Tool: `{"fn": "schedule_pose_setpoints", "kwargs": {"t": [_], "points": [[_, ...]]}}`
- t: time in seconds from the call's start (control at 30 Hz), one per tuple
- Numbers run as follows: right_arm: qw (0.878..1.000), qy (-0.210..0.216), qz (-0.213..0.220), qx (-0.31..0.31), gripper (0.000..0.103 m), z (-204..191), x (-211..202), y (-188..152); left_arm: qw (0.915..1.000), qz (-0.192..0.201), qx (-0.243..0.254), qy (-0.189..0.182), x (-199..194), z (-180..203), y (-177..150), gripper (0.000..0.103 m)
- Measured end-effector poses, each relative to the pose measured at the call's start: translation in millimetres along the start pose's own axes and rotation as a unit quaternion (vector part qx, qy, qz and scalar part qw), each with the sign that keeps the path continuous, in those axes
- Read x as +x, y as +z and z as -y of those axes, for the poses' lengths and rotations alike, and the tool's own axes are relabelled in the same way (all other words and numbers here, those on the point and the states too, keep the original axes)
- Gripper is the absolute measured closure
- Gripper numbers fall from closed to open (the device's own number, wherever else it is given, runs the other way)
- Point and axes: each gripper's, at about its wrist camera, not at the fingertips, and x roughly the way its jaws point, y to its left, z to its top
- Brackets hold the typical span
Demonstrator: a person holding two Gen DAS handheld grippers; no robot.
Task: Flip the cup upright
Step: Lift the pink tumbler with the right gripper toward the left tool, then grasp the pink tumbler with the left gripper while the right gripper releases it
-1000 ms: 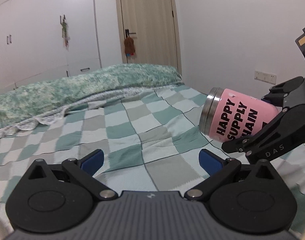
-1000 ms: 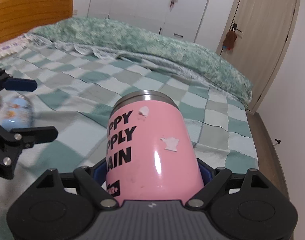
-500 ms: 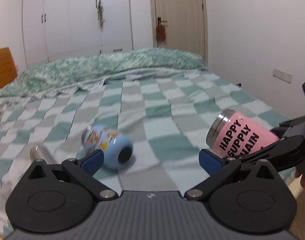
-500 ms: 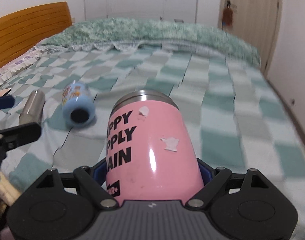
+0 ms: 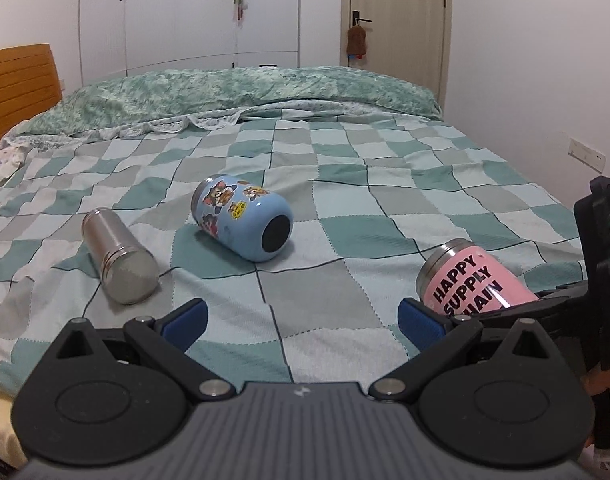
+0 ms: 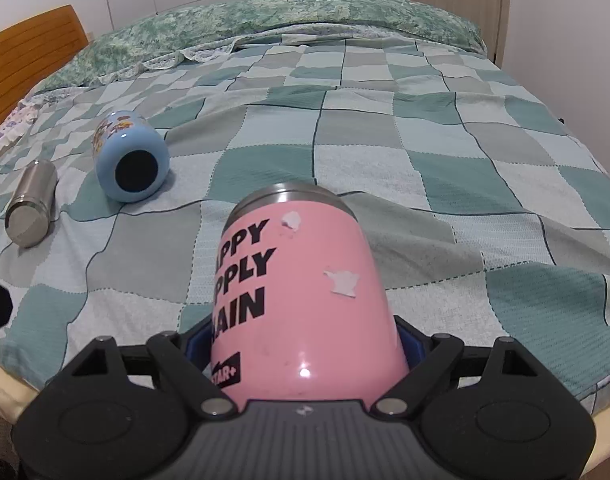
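Note:
My right gripper (image 6: pixel 301 350) is shut on a pink cup (image 6: pixel 301 292) with black lettering and a steel rim. The cup lies tilted along the fingers, rim pointing away over the bed. The pink cup (image 5: pixel 473 280) also shows at the right of the left wrist view, held by the right gripper (image 5: pixel 545 304). My left gripper (image 5: pixel 301 318) is open and empty above the near edge of the bed. A blue cartoon-sticker cup (image 5: pixel 243 222) lies on its side on the blanket, base toward me. It also shows in the right wrist view (image 6: pixel 131 156).
A steel flask (image 5: pixel 119 256) lies on its side left of the blue cup, also in the right wrist view (image 6: pixel 31 202). The checked blanket (image 5: pixel 345 208) covers the bed. A wooden headboard (image 5: pixel 21 84) is at far left; wall and door are at the right.
Both views have swung left and pulled back toward the bed's near edge. The blue cup and steel flask have come into full view. The pink cup stays in the right gripper.

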Motion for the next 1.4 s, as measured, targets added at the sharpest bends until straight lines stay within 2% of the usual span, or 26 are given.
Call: {"fn": "schedule_pose_setpoints", "kwargs": {"t": [0.1,0.2,0.33,0.5,0.7,0.87,1.03,1.27,1.33,1.4], "points": [[1.0,0.008,-0.002,-0.017,0.015,0.0,-3.2,1.4,1.0,-0.002,-0.003,0.006,-3.7,1.3,-0.1,0.0],[0.999,0.036,0.034,-0.016,0.0,7.4,-29.9,-0.8,1.0,-0.003,-0.005,0.004,-7.8,5.6,2.1,0.0],[0.993,0.06,0.093,-0.037,0.0,31.6,-71.5,-6.0,0.9999,-0.01,-0.006,-0.003,-10.9,15.3,9.1,0.0],[0.99,0.056,0.12,-0.045,0.0,82.5,-92.1,-10.2,0.9998,-0.018,0.011,-0.001,-1.9,44.3,19.6,0.0],[0.99,0.052,0.124,-0.051,0.0,131.3,-83.2,-12.8,0.9985,-0.048,0.024,-0.008,25.5,86.5,33.0,0.0],[0.989,0.047,0.126,-0.059,0.0,154.4,-67.0,-8.3,0.9957,-0.091,0.0,-0.018,53.8,111.1,46.0,0.0],[0.988,0.047,0.132,-0.064,0.0,167.3,-49.0,1.5,0.986,-0.163,-0.032,-0.011,94.0,123.3,56.6,0.0],[0.987,0.061,0.132,-0.068,0.0,175.6,-25.5,8.8,0.9759,-0.21,-0.056,-0.009,129.7,136.4,57.7,0.0],[0.987,0.066,0.133,-0.067,0.0,176.0,-22.2,8.6,0.9718,-0.23,-0.052,0.004,137.8,139.2,53.9,0.0],[0.986,0.072,0.134,-0.065,0.0,176.7,-18.7,7.9,0.9654,-0.251,-0.07,0.002,145.9,136.4,50.3,0.0]]}}
